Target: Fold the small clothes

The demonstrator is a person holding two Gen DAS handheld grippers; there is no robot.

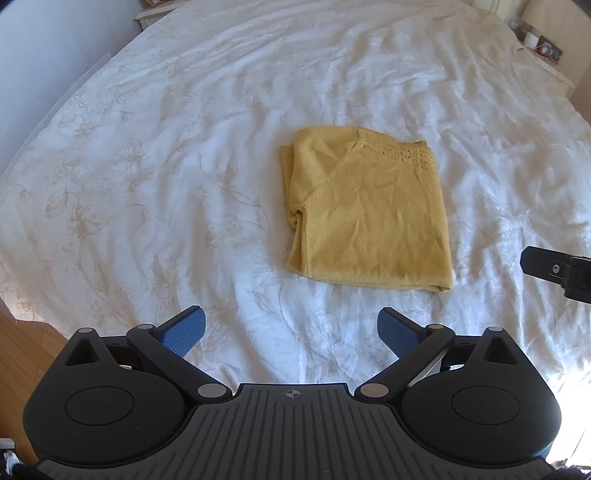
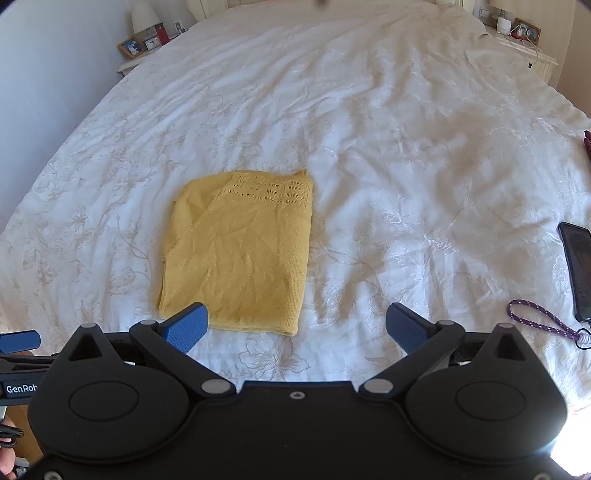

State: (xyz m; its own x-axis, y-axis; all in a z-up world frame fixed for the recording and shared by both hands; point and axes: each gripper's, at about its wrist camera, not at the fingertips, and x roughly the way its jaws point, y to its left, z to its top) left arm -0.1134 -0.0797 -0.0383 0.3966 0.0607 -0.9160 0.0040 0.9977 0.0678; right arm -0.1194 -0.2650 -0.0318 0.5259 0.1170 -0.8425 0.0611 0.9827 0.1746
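A yellow knit top [image 1: 365, 214] lies folded into a rough rectangle on the white bedspread [image 1: 166, 166], its lace band at the far edge. My left gripper [image 1: 291, 330] hovers open over the near part of the bed, short of the top, with nothing between its blue pads. In the right wrist view the same yellow top [image 2: 240, 254] sits left of centre. My right gripper [image 2: 297, 326] is open and empty, its left pad [image 2: 186, 326] overlapping the top's near edge in the picture. The other gripper [image 1: 557, 271] shows at the right edge of the left wrist view.
A black phone [image 2: 578, 273] and a purple cord loop [image 2: 543, 323] lie on the bed at the right. Nightstands with photo frames [image 2: 131, 47] and small items [image 2: 524, 31] flank the head of the bed. Wooden floor [image 1: 26, 343] shows at lower left.
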